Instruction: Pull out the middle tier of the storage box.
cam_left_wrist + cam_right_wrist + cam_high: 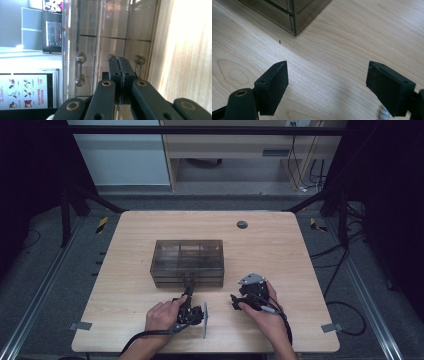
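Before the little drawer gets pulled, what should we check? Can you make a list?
1. Left hand-held gripper closed at the drawer front: ok, jaws together.
2. A knob caught between them: cannot tell.
3. Right hand-held gripper open and holding nothing: ok.
4. Smoky see-through plastic drawer box flat on the light wooden table: ok.
5. Right hand-held gripper steadying the box: not ok, it is beside it, apart.
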The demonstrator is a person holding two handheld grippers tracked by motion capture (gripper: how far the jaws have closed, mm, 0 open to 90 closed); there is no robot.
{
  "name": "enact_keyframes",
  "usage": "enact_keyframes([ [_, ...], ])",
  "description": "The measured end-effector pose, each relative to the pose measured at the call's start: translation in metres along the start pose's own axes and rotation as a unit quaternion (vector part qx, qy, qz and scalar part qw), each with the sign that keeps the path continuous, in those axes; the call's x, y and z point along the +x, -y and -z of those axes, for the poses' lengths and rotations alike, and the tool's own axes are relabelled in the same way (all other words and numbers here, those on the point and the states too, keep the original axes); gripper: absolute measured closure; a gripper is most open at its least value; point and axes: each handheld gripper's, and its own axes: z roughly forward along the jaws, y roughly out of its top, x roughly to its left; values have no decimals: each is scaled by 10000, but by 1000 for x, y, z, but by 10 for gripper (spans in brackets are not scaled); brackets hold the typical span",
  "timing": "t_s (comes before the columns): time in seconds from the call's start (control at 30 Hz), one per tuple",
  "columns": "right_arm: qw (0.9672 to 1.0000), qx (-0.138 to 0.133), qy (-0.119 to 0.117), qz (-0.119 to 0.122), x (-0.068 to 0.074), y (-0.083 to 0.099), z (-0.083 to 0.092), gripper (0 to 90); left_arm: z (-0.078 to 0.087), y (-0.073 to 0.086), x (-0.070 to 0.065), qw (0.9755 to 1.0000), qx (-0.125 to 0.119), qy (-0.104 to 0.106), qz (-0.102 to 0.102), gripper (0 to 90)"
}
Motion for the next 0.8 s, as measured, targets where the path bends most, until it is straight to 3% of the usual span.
enact_keyframes([
  [0.33, 10000, 38, -6, 10, 1, 0, 0, 180, -2, 2, 1, 10000, 43, -73, 3, 813],
  [0.8, 10000, 44, -7, 13, 1, 0, 0, 180, -10, 3, 2, 9996, 152, -179, -137, 771],
])
